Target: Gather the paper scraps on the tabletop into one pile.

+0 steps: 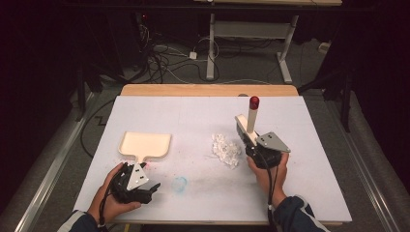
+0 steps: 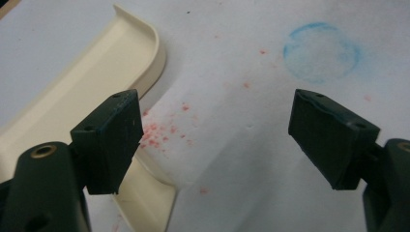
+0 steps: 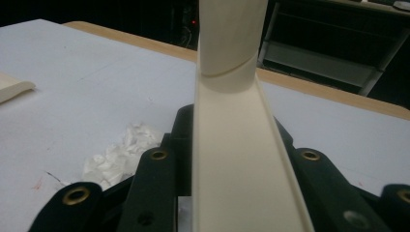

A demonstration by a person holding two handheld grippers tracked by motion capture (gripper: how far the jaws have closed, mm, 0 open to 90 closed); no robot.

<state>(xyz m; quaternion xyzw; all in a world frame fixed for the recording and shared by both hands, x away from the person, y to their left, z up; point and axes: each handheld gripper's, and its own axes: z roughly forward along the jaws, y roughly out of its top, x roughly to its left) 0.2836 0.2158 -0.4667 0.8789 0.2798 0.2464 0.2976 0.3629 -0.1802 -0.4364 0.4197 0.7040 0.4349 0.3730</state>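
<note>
at table r side, right gripper jaws pinch brush; left gripper jaws spread beside dustpan.

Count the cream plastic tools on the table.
2: a dustpan lying flat near the open left gripper, and a brush held upright in the right gripper.

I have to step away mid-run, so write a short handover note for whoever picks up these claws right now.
Right claw: shut on the cream brush, held upright with its red-tipped handle up, just right of the pile of white scraps.
Left claw: open, holding nothing, hovering beside the handle of the cream dustpan, which lies flat on the white table.
Done: brush picked up.
Left: dustpan not yet gripped; scraps unswept in one pile at mid-table. Likely next: grip the dustpan handle, set it by the pile, sweep the scraps in.
Note: the blue ring mark and red specks are stains on the table.
</note>
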